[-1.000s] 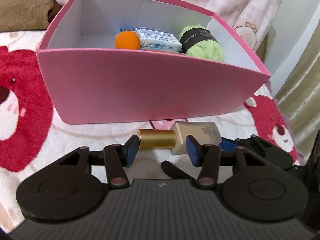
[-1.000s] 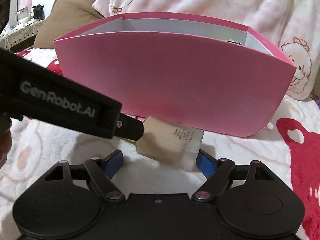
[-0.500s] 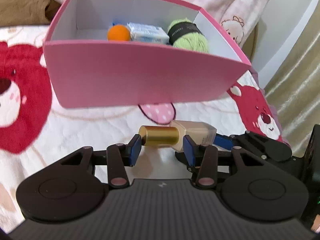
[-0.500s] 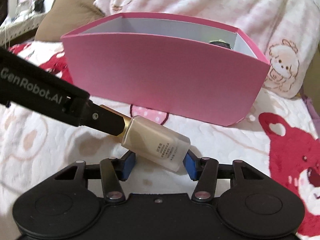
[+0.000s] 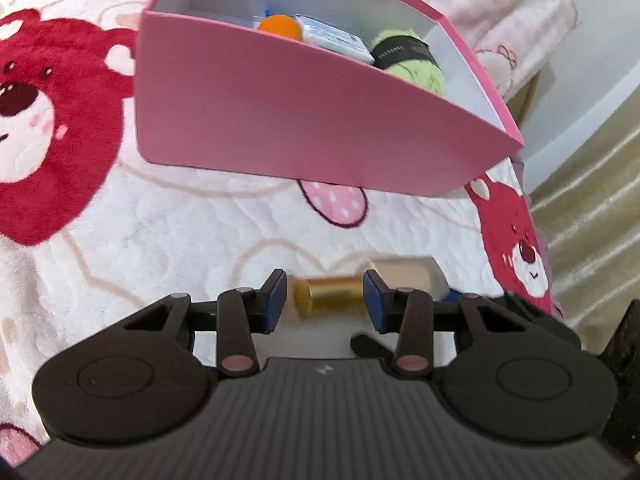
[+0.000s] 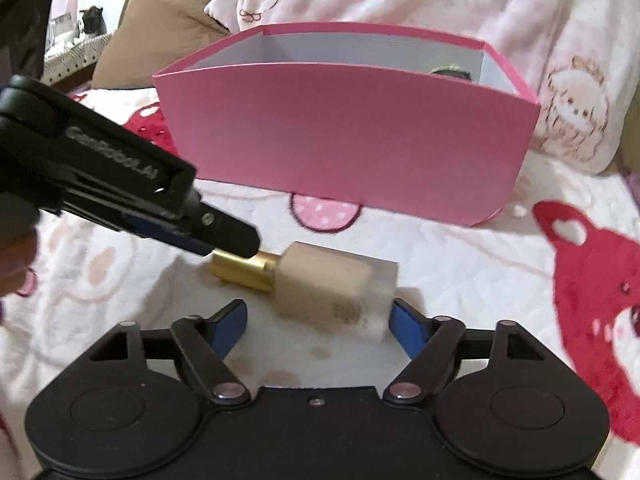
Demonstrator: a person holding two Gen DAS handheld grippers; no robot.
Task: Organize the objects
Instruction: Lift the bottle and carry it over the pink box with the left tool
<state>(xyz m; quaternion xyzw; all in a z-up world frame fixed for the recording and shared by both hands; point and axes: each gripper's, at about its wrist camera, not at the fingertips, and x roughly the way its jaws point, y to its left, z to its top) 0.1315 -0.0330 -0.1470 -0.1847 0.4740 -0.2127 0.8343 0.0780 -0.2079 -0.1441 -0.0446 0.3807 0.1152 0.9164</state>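
One foundation bottle (image 6: 336,288) lies on its side low in the middle of the right wrist view, its beige glass body toward the right and its single gold cap (image 5: 330,295) pointing left; it is blurred in both views. The left hand-held gripper (image 5: 324,300) has its two blue pads either side of that cap; its jaws have just been closing further, though a thin gap shows at the left pad, so I cannot tell whether they press on it. From the right wrist view the same gripper reaches in from the upper left and covers the cap's end. The right hand-held gripper (image 6: 318,322) has just been opening; its jaws stand wide, with the bottle's body between them and the pads apart from the glass, holding nothing. One pink box (image 5: 280,120) sits behind, in the upper half of both frames, on the bear-print blanket (image 5: 120,240) of a bed. Three things show inside it: one orange ball (image 5: 280,26), one pale blue packet (image 5: 334,38) and one green yarn skein (image 5: 412,60) with a black band.
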